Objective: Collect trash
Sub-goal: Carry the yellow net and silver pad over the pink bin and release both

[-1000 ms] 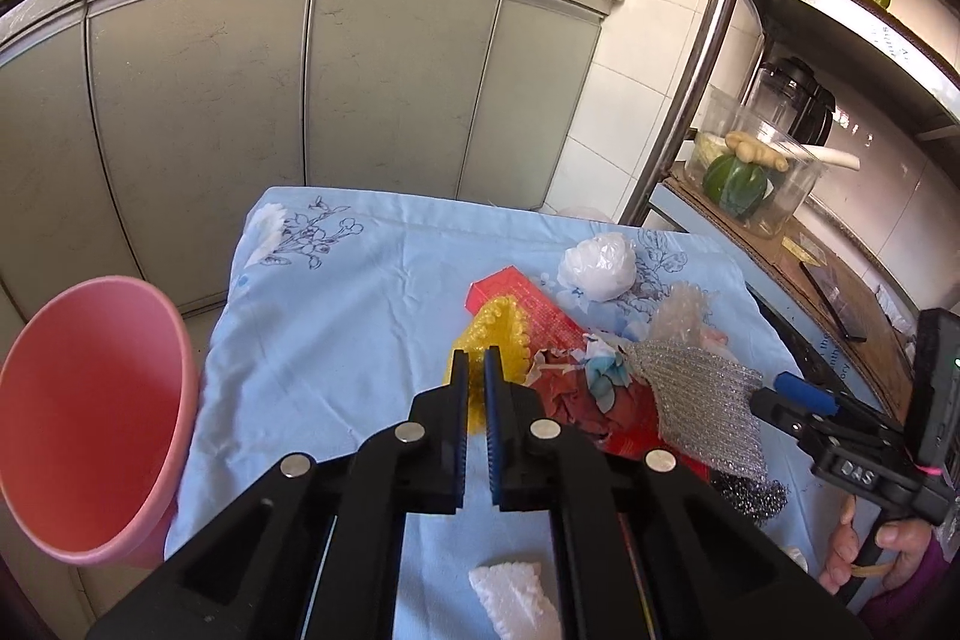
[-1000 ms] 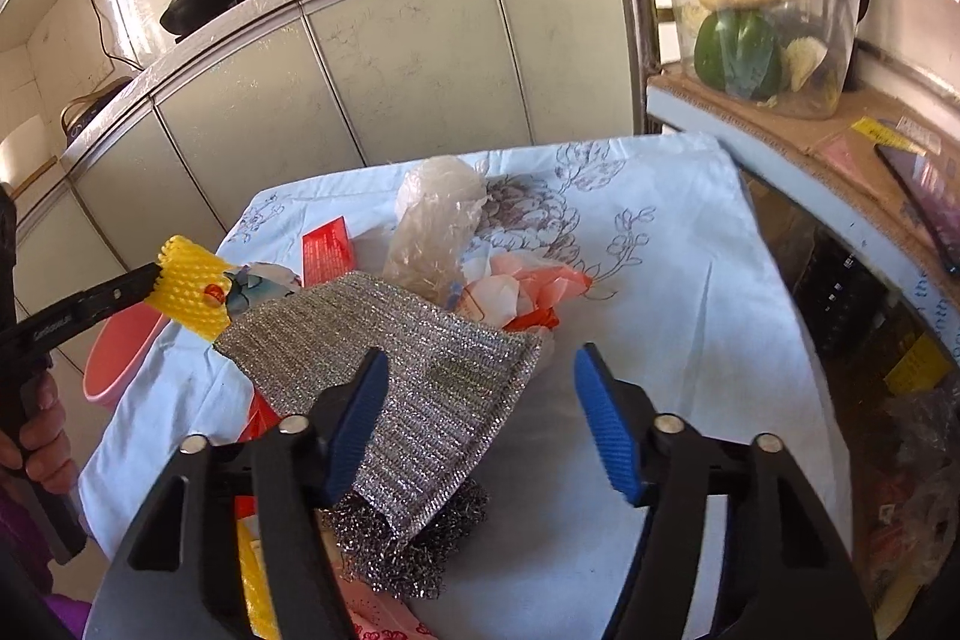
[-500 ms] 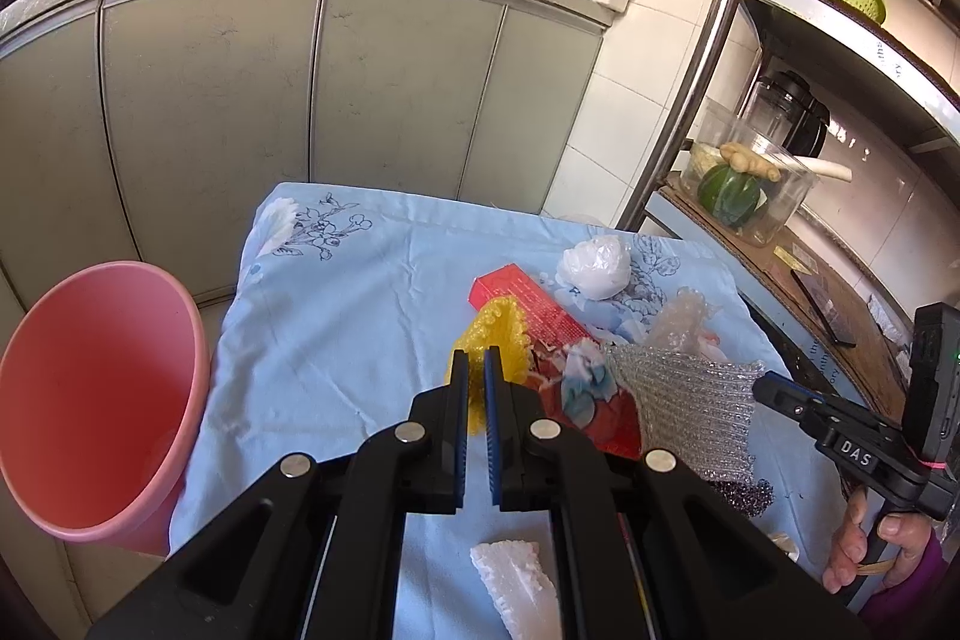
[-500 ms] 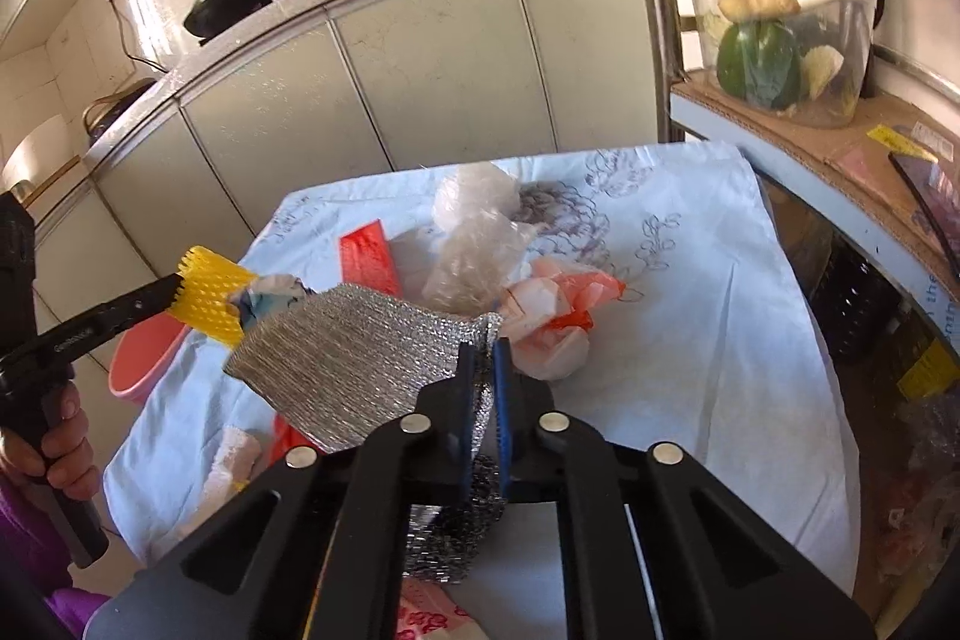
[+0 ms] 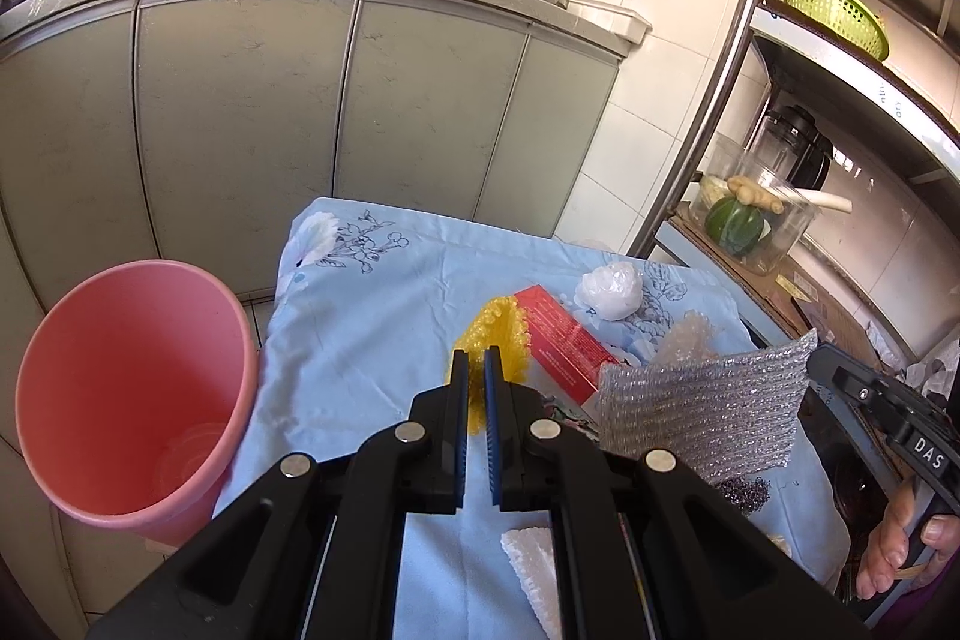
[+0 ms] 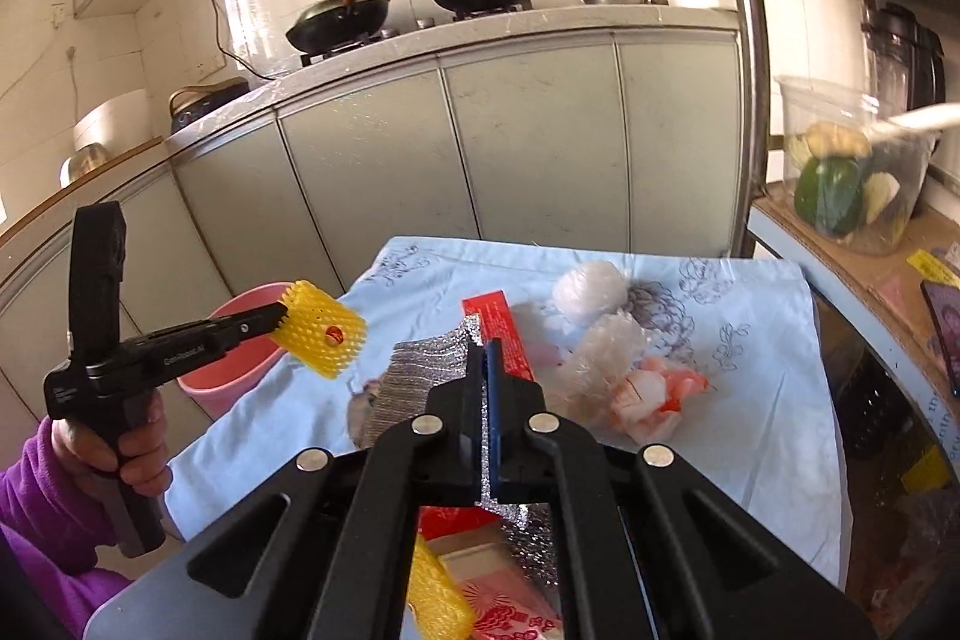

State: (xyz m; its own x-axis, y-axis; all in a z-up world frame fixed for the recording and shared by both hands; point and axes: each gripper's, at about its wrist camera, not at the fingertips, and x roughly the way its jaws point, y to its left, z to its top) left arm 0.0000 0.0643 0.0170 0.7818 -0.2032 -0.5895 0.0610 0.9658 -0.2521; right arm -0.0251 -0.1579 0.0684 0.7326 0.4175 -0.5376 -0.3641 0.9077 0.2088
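Left gripper [image 5: 474, 370]: I see its jaws clamped on the yellow foam net [image 5: 498, 340], held in the air above the blue tablecloth [image 5: 372, 316], near the pink bin [image 5: 126, 388] at the table's left edge. Right gripper [image 6: 485, 358]: its jaws have just closed and now pinch the silver bubble sheet [image 5: 702, 412], lifted off the cloth. Still lying on the cloth: red box [image 5: 564, 340], white plastic wad [image 5: 609, 283], clear bubble wrap [image 6: 606, 352], orange-white wrapper [image 6: 654, 394].
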